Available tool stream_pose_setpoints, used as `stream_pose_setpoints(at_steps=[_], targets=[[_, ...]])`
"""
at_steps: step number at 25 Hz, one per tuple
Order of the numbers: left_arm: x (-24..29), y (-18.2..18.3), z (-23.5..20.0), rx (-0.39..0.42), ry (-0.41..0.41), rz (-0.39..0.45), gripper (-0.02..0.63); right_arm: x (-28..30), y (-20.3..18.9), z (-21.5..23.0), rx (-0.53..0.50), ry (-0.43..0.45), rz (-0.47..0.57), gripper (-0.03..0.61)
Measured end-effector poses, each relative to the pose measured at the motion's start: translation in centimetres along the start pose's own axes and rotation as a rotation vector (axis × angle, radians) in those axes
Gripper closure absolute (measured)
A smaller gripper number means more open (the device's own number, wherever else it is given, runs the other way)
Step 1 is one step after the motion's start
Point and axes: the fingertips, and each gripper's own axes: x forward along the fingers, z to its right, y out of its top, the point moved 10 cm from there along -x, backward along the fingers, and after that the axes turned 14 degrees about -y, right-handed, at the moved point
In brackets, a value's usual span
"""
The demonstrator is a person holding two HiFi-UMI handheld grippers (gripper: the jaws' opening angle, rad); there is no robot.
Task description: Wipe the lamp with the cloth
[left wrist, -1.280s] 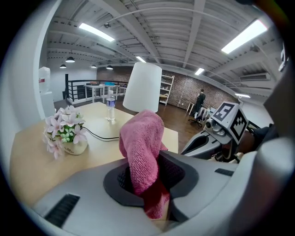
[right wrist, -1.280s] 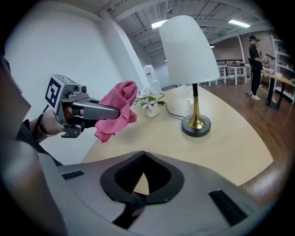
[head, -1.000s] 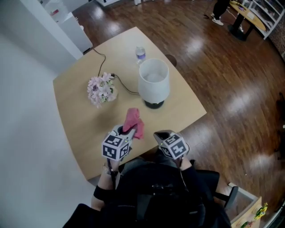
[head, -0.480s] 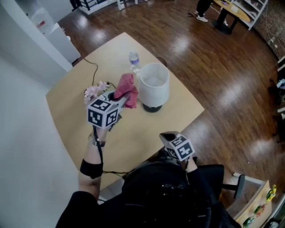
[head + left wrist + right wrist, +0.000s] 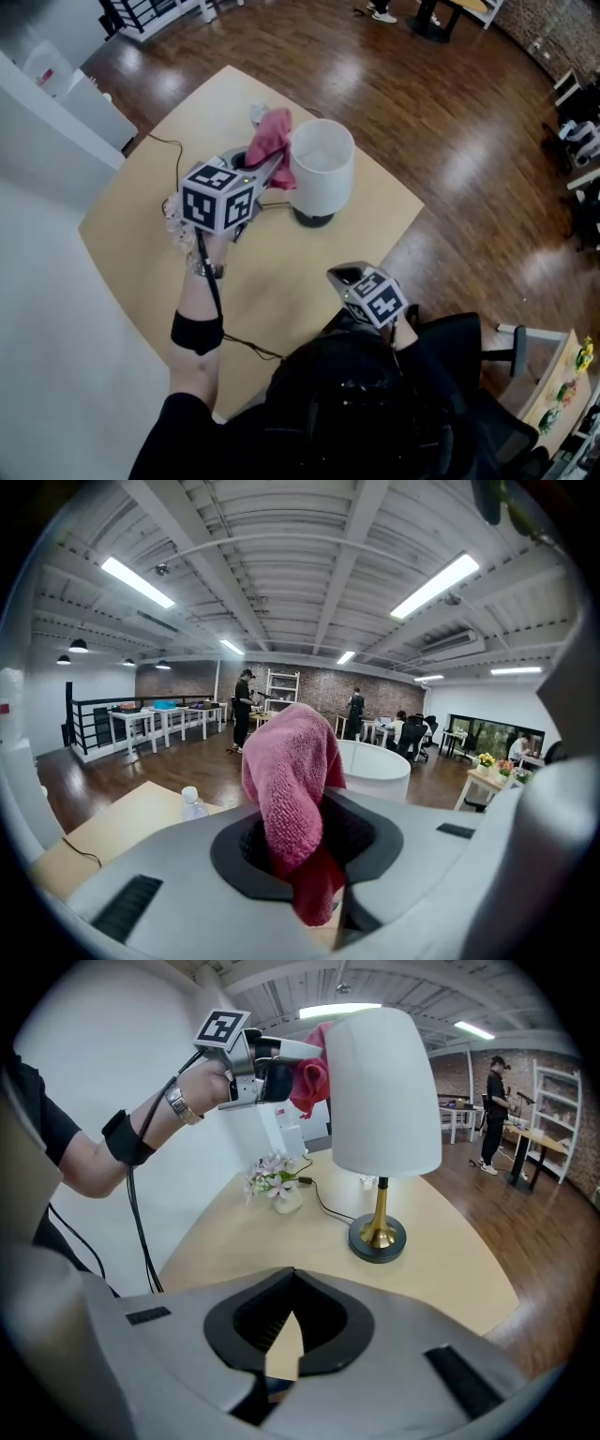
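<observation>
One risk: left gripper (image 5: 265,174) clamps the cloth (image 5: 270,139) just beside the lamp (image 5: 322,171); a hard sideways push may tip it, right gripper (image 5: 341,276) clenched empty, well away

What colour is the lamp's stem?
Gold. The stem rises from a dark round base. It shows best in the right gripper view.
</observation>
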Motion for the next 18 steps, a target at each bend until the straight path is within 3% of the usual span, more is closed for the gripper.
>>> stream_pose_setpoints(at_steps=[5,13,18], targets=[[1.0,0.0,-0.8,0.016,-0.045,-0.002,0.531,0.4,-0.5,-0.7,-0.001,0.001,-0.033,0.574],[1.3,0.6,-2.7,0.044,-0.047,-0.104,0.529,1.1,-1.4,-0.7,0.001,0.024,-0.079,0.574],[2.3,1.0,-2.8,0.052,-0.07,-0.124,0.529,1.5,-1.0,-0.6,-0.007,0.033,-0.093,0.574]])
